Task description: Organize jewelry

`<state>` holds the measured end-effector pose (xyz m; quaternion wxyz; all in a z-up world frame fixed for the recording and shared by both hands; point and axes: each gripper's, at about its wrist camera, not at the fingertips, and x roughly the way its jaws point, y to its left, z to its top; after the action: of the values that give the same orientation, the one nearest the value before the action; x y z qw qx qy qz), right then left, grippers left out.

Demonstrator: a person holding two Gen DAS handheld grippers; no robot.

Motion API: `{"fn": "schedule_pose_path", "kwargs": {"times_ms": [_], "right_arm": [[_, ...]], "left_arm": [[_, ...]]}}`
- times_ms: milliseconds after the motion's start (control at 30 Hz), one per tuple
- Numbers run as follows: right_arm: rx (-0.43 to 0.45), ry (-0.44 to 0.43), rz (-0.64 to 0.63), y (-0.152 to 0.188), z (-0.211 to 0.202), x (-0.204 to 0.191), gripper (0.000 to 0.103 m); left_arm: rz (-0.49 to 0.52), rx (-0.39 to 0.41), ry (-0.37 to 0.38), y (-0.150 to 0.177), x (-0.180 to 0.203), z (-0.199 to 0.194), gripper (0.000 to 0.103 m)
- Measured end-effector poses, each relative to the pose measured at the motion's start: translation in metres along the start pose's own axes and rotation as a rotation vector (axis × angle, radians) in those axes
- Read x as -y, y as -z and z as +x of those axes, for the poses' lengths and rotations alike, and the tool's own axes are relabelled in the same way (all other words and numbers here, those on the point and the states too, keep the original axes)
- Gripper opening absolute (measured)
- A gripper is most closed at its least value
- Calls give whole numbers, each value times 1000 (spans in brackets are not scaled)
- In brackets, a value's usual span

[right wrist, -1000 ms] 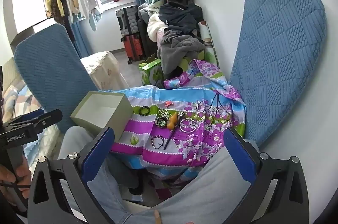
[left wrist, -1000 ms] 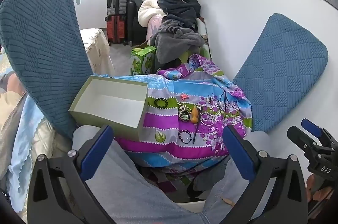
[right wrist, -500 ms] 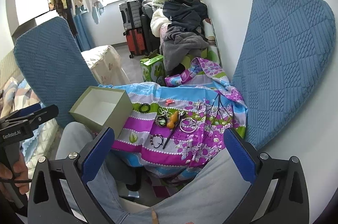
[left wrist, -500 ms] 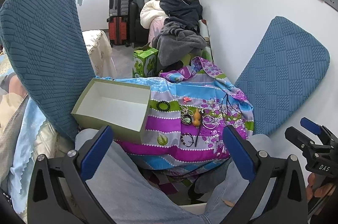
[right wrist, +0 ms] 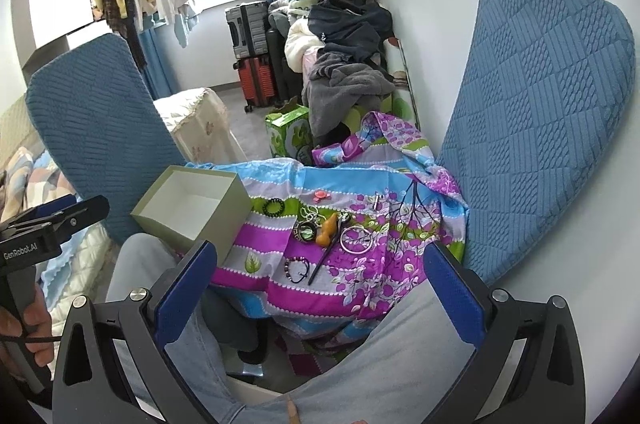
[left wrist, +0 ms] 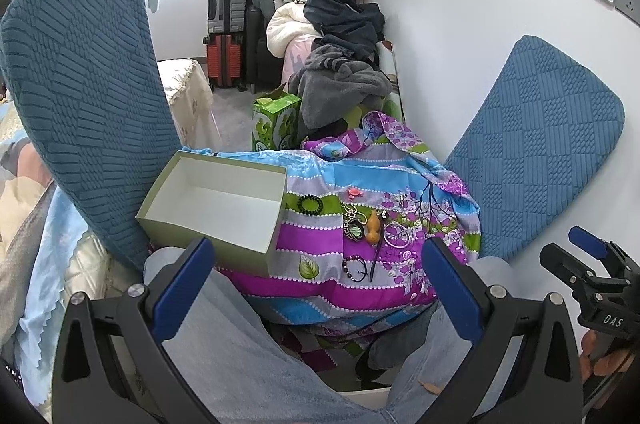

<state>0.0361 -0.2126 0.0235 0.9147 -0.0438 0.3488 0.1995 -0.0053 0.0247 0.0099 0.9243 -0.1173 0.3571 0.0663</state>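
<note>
- The empty box (left wrist: 224,202) is seen at the left of the cloth (left wrist: 320,264), ahead of the left gripper (left wrist: 316,276), whose jaws are spread.
- The jewelry cluster (right wrist: 332,230) lies right of it, nearer the right gripper (right wrist: 320,278), likewise spread; nothing is held.

The box (left wrist: 216,202) looks like matt cardboard, olive outside and plain white inside, resting on a smooth printed cloth (left wrist: 320,248) with a slight sheen. The bangle (right wrist: 356,240) appears to be polished metal, the pendant (right wrist: 326,230) glossy orange. Both chair covers (right wrist: 532,112) are coarse, quilted blue knit; gripper pads (right wrist: 186,288) are textured blue plastic.
</note>
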Motion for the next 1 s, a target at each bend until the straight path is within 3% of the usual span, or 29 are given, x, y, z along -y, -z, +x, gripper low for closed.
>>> {"fn": "schedule_pose_path", "kwargs": {"times_ms": [1000], "right_arm": [[28, -21, 38, 8, 14, 8, 103]], "left_arm": [[-15, -31, -6, 4, 8, 32, 103]]}}
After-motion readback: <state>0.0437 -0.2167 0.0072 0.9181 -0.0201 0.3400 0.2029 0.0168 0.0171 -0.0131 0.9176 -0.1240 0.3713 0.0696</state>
